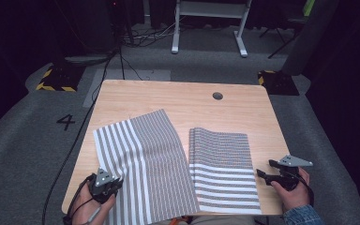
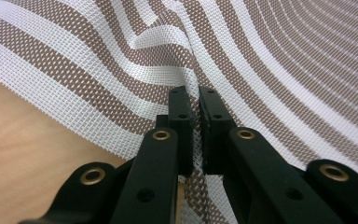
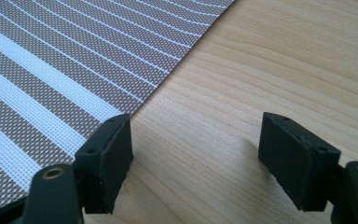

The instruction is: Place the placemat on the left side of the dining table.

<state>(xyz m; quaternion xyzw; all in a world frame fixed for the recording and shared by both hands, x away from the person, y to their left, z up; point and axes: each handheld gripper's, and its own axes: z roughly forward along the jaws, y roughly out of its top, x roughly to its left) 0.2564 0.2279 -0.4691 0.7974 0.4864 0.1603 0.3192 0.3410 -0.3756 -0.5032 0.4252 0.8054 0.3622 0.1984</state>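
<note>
We see a light wooden table point(image 1: 136, 93) with a round cable hole point(image 1: 218, 96) near its far edge, standing on grey carpet point(image 1: 23, 136) in a dark room; a white desk frame point(image 1: 208, 23) and loose cables point(image 1: 140, 35) lie beyond it. Two striped woven mats cover the near half. Our left gripper point(image 2: 193, 105) has its jaws pressed together on a raised pleat of the left mat point(image 2: 261, 60), whose weave puckers upward just ahead of the tips. Our right gripper point(image 3: 196, 154) holds its jaws wide apart over bare wood, with the right mat point(image 3: 51, 70) lying flat, its edge just beside the left-hand jaw in that gripper's view.
</note>
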